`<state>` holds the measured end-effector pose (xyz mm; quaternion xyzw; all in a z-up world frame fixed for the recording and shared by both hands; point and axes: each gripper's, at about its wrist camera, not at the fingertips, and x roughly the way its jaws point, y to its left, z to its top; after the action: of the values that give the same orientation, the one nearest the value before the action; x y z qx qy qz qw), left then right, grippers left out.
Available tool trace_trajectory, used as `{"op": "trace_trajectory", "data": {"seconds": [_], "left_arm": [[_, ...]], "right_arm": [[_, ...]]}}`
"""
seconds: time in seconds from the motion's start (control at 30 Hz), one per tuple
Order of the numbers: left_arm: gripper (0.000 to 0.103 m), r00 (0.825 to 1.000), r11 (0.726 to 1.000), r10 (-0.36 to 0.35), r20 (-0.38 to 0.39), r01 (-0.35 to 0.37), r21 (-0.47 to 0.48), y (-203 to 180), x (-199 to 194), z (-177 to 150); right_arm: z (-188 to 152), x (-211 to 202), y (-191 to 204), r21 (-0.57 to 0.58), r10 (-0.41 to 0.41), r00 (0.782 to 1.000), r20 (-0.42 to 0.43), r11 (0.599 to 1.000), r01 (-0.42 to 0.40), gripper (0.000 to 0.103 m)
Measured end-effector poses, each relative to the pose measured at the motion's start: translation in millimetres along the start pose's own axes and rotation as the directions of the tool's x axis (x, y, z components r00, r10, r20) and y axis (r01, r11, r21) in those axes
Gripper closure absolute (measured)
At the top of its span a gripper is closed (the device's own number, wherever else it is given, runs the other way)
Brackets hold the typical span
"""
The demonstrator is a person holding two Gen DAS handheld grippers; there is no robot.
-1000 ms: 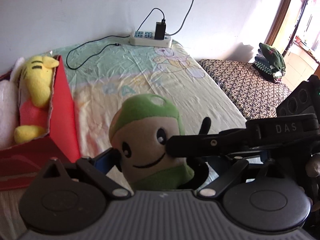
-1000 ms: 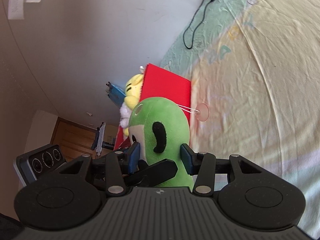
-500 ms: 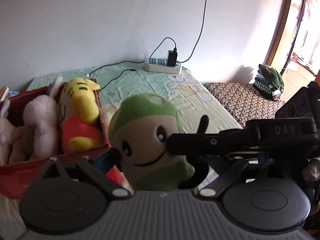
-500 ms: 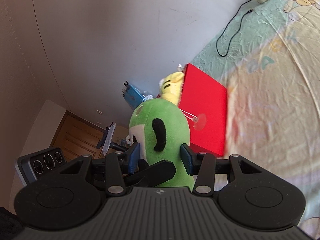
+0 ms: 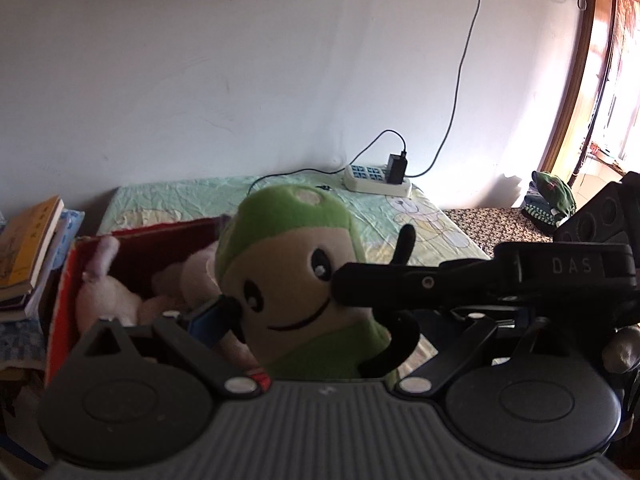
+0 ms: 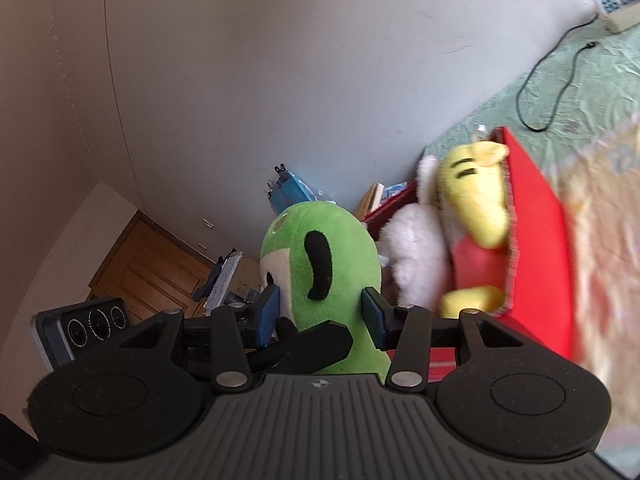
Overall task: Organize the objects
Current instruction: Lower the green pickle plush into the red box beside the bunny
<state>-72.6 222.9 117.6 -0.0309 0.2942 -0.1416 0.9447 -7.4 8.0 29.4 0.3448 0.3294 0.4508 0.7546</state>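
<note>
Plush green toy, soft and light, sits pinched at its body by both hand-held grippers, left and right, beside the red box.

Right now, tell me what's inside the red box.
The red box holds a yellow plush and a white plush. Its bottom and anything under them is covered.
</note>
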Motion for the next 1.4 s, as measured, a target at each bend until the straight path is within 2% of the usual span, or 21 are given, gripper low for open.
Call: {"op": "trace_trajectory", "data": {"seconds": [0.3,0.47,0.63,0.97,1.13,1.3,1.4], "left_arm": [[0.008,0.998,0.998,0.052,0.024,-0.053,0.026,60.9,-3.5,15.8],[0.008,0.998,0.998,0.062,0.001,-0.062,0.021,84.2,13.9,15.6],[0.008,0.998,0.999,0.037,-0.043,-0.038,-0.009,104.3,33.4,10.0],[0.008,0.993,0.999,0.052,-0.104,-0.052,0.005,117.2,67.1,1.4],[0.008,0.991,0.999,0.05,-0.125,-0.051,-0.009,122.7,72.9,-4.1],[0.008,0.988,0.998,0.059,-0.139,-0.063,-0.023,126.5,71.6,-7.8],[0.008,0.986,0.996,0.086,-0.145,-0.088,-0.007,123.3,70.0,-9.3]], "right_arm": [[3.5,62.0,16.9,-0.037,0.008,1.0,0.013,0.999,-0.008,0.055],[1.4,81.4,15.1,-0.047,-0.038,0.999,0.018,0.998,0.039,0.054],[-0.3,92.7,4.9,-0.026,-0.09,0.996,0.008,0.996,0.09,0.054],[-3.8,93.7,-8.7,-0.034,-0.21,0.978,-0.008,0.977,0.21,0.053],[-7.8,97.2,-14.0,-0.035,-0.231,0.972,-0.033,0.973,0.229,0.048],[-12.2,101.0,-12.9,-0.048,-0.246,0.969,-0.038,0.969,0.244,0.049],[-13.7,107.2,-16.6,-0.016,-0.24,0.97,-0.04,0.971,0.239,0.049]]}}
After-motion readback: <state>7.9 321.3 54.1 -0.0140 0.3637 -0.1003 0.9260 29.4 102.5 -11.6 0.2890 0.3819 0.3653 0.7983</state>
